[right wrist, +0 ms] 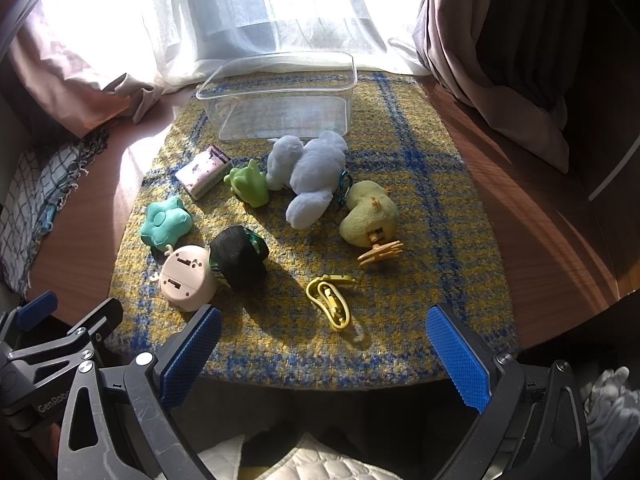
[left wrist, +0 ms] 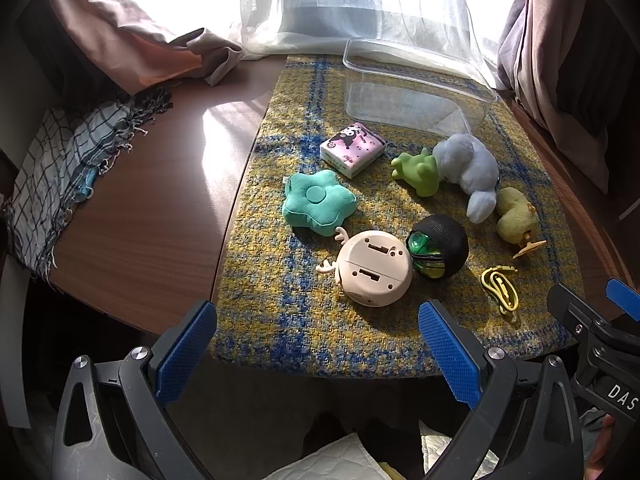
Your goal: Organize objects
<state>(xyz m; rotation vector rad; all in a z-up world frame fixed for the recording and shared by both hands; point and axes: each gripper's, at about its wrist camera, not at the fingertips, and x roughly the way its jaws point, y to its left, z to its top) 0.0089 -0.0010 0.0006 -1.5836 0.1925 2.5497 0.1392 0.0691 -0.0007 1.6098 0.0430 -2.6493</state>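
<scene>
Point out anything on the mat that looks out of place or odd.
The pink round toy lies face down, its underside with two slots showing. The blue plush and yellow-green plush lie toppled on their sides. All the items are scattered on the mat, while the clear box stands empty. Nothing looks spilled or broken.

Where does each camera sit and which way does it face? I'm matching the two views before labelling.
Left wrist: on the left tongs, angled down at the mat's left half; its blue pads and the right tongs show.
Right wrist: on the right tongs, angled down at the mat's right half; the left tongs show.
Shared: clear bin, blue plush, yellow clip.
</scene>
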